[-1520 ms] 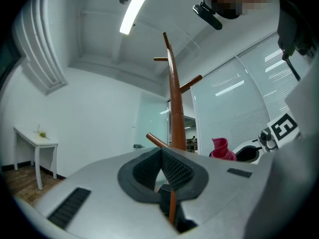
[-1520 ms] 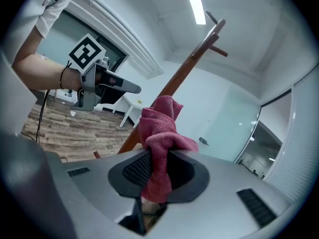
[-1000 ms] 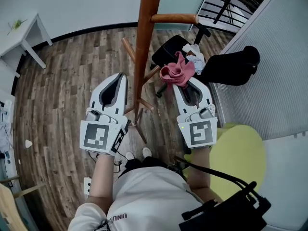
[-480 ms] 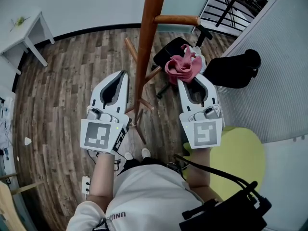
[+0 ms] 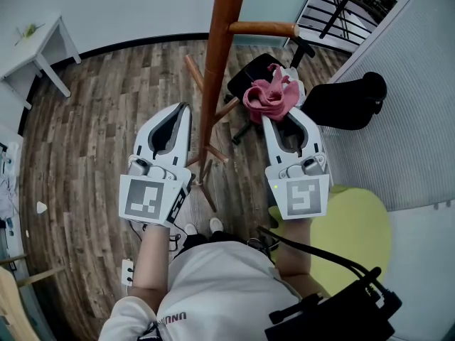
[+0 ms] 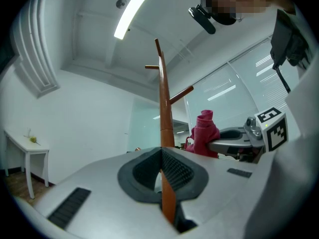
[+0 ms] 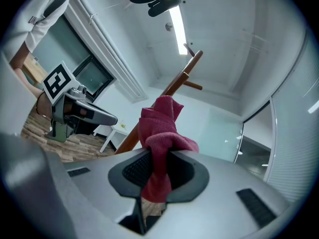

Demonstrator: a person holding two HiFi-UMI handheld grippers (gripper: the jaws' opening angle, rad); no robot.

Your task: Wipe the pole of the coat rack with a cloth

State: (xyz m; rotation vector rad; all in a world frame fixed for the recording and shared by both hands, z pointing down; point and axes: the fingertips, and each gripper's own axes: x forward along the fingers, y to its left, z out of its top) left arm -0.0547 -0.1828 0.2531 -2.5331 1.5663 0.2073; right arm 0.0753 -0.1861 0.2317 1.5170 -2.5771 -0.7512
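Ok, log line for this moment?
stage: wipe not yet begun | left gripper: shut, empty, left of pole | right gripper: shut on pink cloth | contact: cloth clear of pole

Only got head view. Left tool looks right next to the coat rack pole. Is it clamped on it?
Observer: No. In the left gripper view the left tool has its jaws together with nothing between them. The pole stands beyond them.
Operator: And the other one's grip?
Observer: The right gripper view shows the right tool shut on the cloth. It is pinched between the jaws, bunched above them, with a tail hanging below.
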